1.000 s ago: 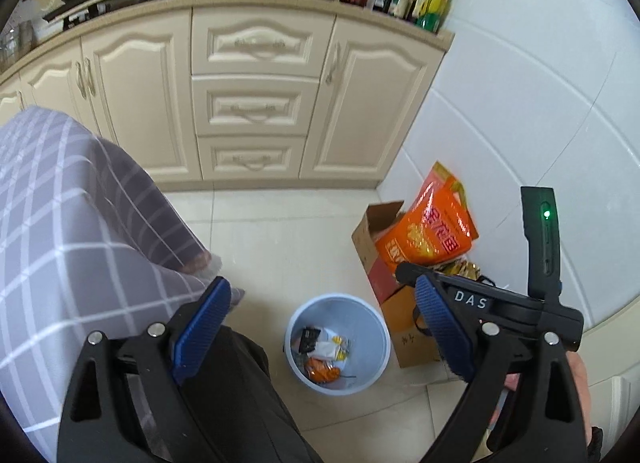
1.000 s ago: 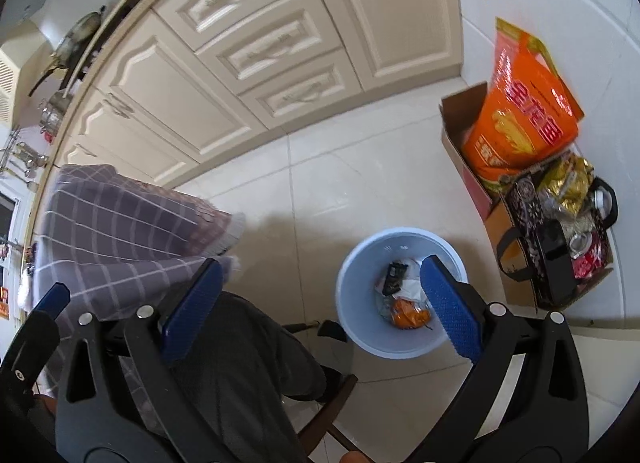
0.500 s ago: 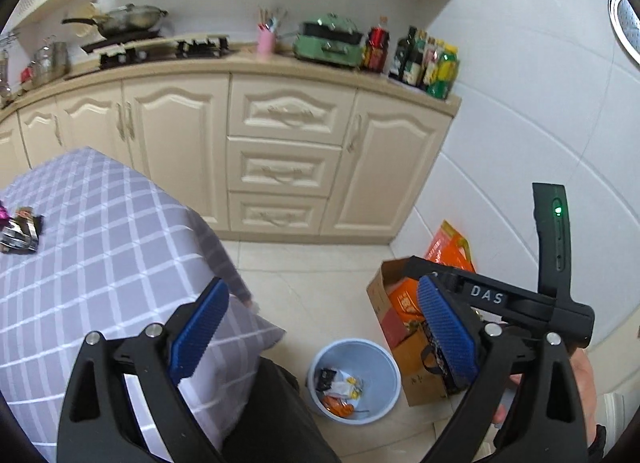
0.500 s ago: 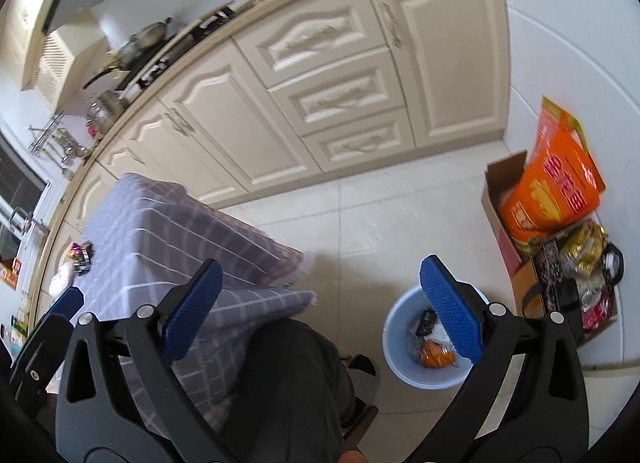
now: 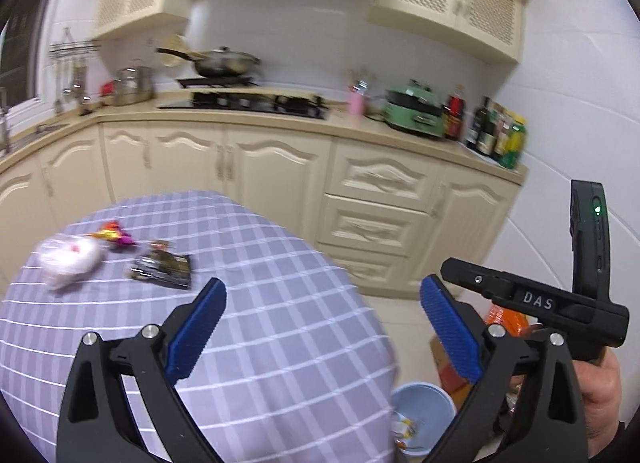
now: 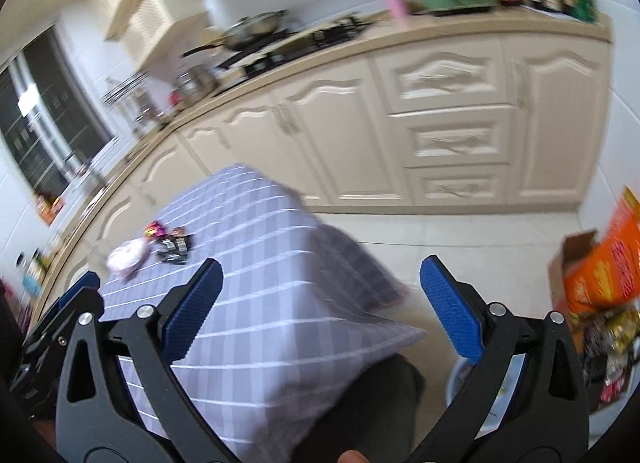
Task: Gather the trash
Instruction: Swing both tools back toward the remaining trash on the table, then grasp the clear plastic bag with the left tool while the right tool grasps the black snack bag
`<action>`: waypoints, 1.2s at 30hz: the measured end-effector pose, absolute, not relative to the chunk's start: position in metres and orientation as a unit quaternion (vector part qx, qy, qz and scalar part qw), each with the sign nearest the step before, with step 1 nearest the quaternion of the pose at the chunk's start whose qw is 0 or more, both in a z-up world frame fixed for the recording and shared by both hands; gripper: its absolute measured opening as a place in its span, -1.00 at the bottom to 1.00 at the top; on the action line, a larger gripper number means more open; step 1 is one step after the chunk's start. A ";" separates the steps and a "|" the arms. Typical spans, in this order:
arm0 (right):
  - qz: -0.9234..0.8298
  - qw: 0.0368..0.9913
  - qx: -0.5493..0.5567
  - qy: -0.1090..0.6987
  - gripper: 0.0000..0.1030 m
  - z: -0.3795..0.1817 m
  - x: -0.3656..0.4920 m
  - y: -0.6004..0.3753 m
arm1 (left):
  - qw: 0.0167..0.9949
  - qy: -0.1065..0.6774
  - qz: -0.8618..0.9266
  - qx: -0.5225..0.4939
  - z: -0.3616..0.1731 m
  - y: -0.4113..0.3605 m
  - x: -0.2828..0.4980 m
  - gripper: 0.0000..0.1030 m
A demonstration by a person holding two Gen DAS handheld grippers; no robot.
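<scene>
Trash: we judge three pieces (image 5: 120,253) remain on the table (image 5: 280,303); some lies in the bin (image 5: 424,411). Left gripper (image 5: 320,327) and right gripper (image 6: 320,303) gape empty.

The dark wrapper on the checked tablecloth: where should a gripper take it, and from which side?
The dark wrapper lies flat on the tablecloth, so probably pinch its near right corner from above, away from the white bag to its left.
</scene>
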State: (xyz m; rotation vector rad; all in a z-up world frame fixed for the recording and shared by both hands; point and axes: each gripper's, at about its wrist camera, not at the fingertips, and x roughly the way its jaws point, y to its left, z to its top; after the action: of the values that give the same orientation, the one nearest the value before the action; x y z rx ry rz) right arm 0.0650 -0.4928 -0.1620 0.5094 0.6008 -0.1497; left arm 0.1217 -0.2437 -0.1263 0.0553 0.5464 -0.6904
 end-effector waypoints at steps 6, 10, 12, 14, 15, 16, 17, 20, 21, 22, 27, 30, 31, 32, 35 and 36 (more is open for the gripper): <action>-0.005 0.931 0.194 0.309 0.88 -0.148 0.122 -0.430 | 0.930 0.251 -0.266 0.022 -0.121 -0.187 0.144 0.86; 0.039 0.930 0.158 0.329 0.88 -0.153 0.161 -0.386 | 0.943 0.255 -0.211 0.019 -0.127 -0.144 0.170 0.86; 0.057 0.928 0.143 0.340 0.88 -0.160 0.177 -0.367 | 0.946 0.266 -0.186 0.010 -0.133 -0.123 0.186 0.86; 0.073 0.924 0.123 0.355 0.88 -0.169 0.197 -0.346 | 0.947 0.275 -0.167 0.003 -0.139 -0.105 0.200 0.86; 0.081 0.921 0.113 0.364 0.88 -0.174 0.208 -0.336 | 0.947 0.278 -0.159 0.002 -0.142 -0.098 0.206 0.86; 0.086 0.919 0.105 0.370 0.88 -0.178 0.216 -0.329 | 0.948 0.283 -0.148 0.004 -0.146 -0.090 0.213 0.86; 0.090 0.918 0.096 0.375 0.88 -0.181 0.224 -0.323 | 0.948 0.287 -0.140 0.007 -0.149 -0.086 0.219 0.86; 0.107 0.912 0.066 0.391 0.88 -0.192 0.253 -0.305 | 0.947 0.299 -0.120 0.015 -0.159 -0.075 0.240 0.86; 0.108 0.910 0.052 0.397 0.88 -0.196 0.264 -0.299 | 0.946 0.303 -0.117 0.017 -0.162 -0.074 0.244 0.86; 0.110 0.908 0.040 0.403 0.88 -0.199 0.271 -0.296 | 0.944 0.309 -0.112 0.020 -0.165 -0.072 0.250 0.86; 0.117 0.891 -0.001 0.439 0.88 -0.218 0.308 -0.295 | 0.940 0.324 -0.099 0.036 -0.177 -0.069 0.279 0.86; 0.141 0.884 -0.011 0.445 0.43 -0.224 0.318 -0.293 | 0.937 0.333 -0.091 0.050 -0.185 -0.071 0.301 0.86; 0.148 0.884 -0.009 0.444 0.34 -0.226 0.319 -0.292 | 0.936 0.336 -0.089 0.056 -0.188 -0.071 0.310 0.86; 0.148 0.886 -0.009 0.439 0.27 -0.227 0.319 -0.293 | 0.935 0.338 -0.087 0.062 -0.190 -0.071 0.317 0.86; 0.143 0.893 -0.012 0.427 0.09 -0.228 0.315 -0.293 | 0.930 0.351 -0.082 0.074 -0.199 -0.074 0.339 0.86; 0.141 0.894 -0.011 0.426 0.06 -0.228 0.314 -0.293 | 0.929 0.354 -0.081 0.075 -0.201 -0.074 0.343 0.86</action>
State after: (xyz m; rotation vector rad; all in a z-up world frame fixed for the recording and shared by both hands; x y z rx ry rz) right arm 0.3140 -0.2928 -0.2279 -0.0224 0.8828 0.2919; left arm 0.3433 -0.0740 -0.2013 0.1532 0.7261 -0.1670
